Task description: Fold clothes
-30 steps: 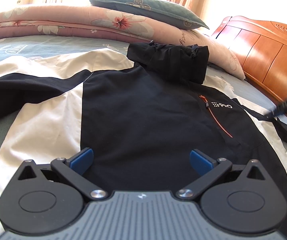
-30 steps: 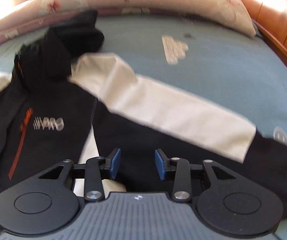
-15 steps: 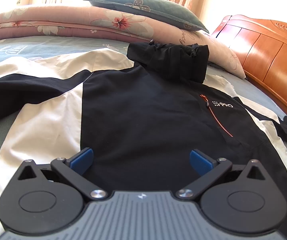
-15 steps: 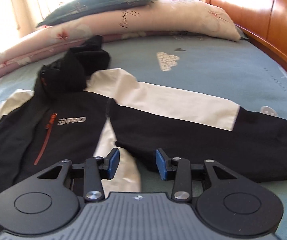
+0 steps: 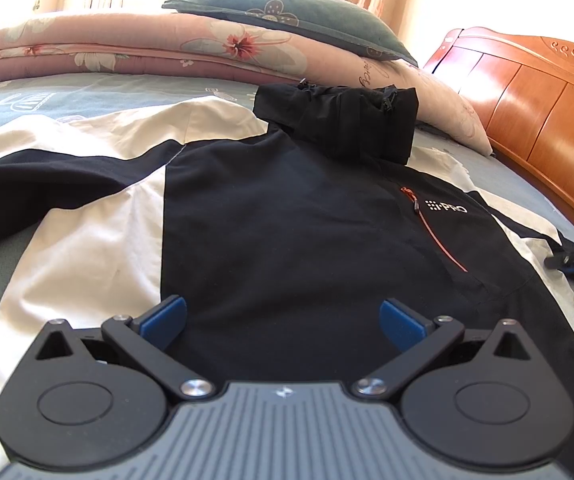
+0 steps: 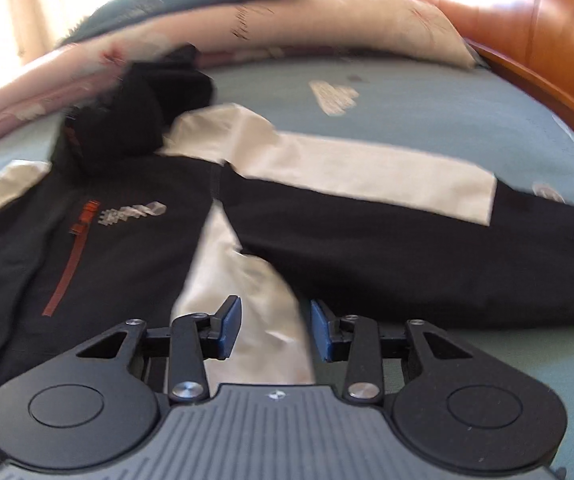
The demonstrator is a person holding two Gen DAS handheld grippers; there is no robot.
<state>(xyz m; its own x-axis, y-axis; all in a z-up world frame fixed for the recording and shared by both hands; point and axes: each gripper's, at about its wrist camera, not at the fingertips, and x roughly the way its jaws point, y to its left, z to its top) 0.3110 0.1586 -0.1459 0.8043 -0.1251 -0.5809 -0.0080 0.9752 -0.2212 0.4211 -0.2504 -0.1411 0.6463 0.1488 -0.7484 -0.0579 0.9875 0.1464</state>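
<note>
Broadly, a bed [image 5: 87, 92] with a blue-grey patterned sheet fills both views, bordered on the right by an orange wooden bed frame [image 5: 547, 120]. Along its far side lies a folded floral quilt [image 5: 135, 52] with a teal pillow [image 5: 299, 20] resting on top of it. Spread flat across the sheet is the jacket [image 5: 287, 232], black in the body with cream panels on the shoulders and sides, its hood [image 5: 339, 120] bunched upright near the quilt and both sleeves reaching outward. An orange zipper [image 5: 435, 236] runs down the chest just beside a small white logo [image 5: 447, 207]. Closer in, the left claw [image 5: 283, 320] hovers over the black lower front of the jacket, its blue pads spread wide with nothing between them. The right claw [image 6: 275, 332] sits over the cream side panel below the right sleeve [image 6: 407, 236]; its jaws have just been closing a little, yet a clear gap remains, with cream fabric visible through that gap and no pad pressing on it. That view is blurred. At the right edge of the left wrist view, the tip of the right claw shows just above the jacket's side.
</note>
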